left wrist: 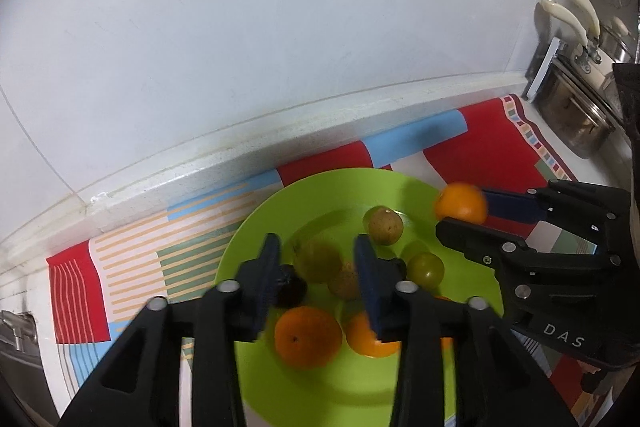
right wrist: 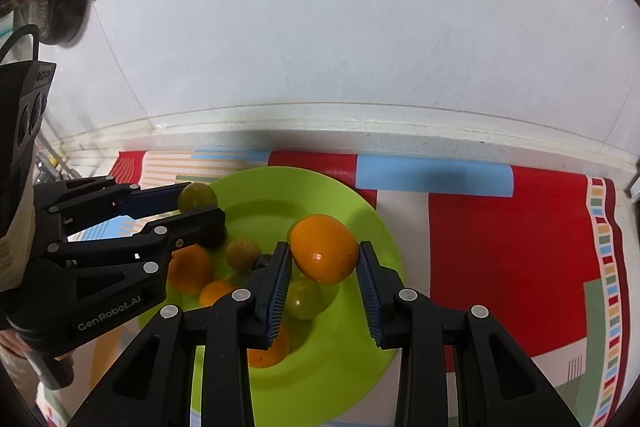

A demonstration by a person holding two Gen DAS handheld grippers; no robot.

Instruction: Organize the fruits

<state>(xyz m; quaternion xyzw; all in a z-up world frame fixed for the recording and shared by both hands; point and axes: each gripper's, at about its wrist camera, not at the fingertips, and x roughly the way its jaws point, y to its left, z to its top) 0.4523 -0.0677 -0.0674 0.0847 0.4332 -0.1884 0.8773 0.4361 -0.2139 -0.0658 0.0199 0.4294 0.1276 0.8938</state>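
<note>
1 green plate [left wrist: 256, 227] on a striped mat [left wrist: 472, 147] holds 2 oranges [left wrist: 307, 335], 3 green fruits [left wrist: 426, 267], 1 tan fruit and 1 dark one. Right gripper [right wrist: 325, 263] clamps a third orange [right wrist: 323, 247] over the plate. Left gripper [left wrist: 316, 269], jaws narrowly parted, has a blurred green fruit [left wrist: 318, 261] between them; grip unclear. Steel pots [left wrist: 576, 115] stand at the counter's far right.

Green plate [right wrist: 372, 227]: smooth plastic, slight sheen. Held orange [right wrist: 324, 247]: glossy, finely dimpled peel. Patterned mat [right wrist: 500, 227]: smooth, matt. Saucepan [left wrist: 576, 115]: polished metal. Wall [right wrist: 360, 27]: smooth, matt.
</note>
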